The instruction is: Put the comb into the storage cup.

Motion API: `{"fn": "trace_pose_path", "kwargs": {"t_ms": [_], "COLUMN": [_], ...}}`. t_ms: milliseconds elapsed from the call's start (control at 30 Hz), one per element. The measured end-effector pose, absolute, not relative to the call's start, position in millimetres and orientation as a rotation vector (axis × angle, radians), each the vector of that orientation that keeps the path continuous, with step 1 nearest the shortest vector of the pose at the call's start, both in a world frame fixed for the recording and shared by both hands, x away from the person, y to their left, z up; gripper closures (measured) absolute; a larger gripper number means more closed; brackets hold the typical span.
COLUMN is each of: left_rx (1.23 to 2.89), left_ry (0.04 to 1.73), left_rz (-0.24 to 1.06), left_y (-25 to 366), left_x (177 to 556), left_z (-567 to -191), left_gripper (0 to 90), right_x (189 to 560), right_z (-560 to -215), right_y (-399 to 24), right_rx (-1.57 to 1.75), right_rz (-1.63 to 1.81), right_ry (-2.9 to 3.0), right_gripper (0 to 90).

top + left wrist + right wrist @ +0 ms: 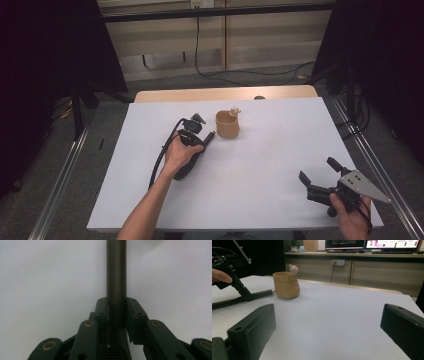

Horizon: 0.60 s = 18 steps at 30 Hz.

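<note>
Clamped between the jaws of the left gripper is a dark rod, which runs straight out from between the two pads and away over the white table surface in the left gripper view. From the high view, that gripper sits near the middle of the table, held by the person's left hand, with its black cable looping back beside the forearm; the rod's tip points toward a small tan pot and lies just beside its base. A small pale figure perches at the pot's rim. Seen from the right gripper view, the rod lies low over the table, its end close to the pot, though contact cannot be told. Jaws of the right gripper stand wide apart with nothing between them; this gripper is near the table's right front corner, held in the right hand, well apart from the pot.
</note>
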<state>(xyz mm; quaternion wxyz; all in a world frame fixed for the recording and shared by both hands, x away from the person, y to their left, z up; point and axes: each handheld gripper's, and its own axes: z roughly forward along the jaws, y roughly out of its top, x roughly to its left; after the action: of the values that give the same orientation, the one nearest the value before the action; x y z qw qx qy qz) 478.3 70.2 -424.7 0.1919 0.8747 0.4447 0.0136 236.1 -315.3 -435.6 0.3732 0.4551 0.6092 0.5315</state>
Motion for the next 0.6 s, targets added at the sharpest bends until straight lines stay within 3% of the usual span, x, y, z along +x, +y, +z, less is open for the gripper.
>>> {"fn": "trace_pose_path", "kwargs": {"t_ms": [600], "left_rx": [2.332], "left_ry": [1.183], "left_rz": [0.105], "left_y": [107], "left_x": [480], "left_z": [-396], "left_gripper": [73.2], "right_x": [236], "right_z": [-436], "right_y": [-315], "right_rx": [1.165], "right_rz": [1.364], "right_ry": [1.563], "right_gripper": [0.0]}}
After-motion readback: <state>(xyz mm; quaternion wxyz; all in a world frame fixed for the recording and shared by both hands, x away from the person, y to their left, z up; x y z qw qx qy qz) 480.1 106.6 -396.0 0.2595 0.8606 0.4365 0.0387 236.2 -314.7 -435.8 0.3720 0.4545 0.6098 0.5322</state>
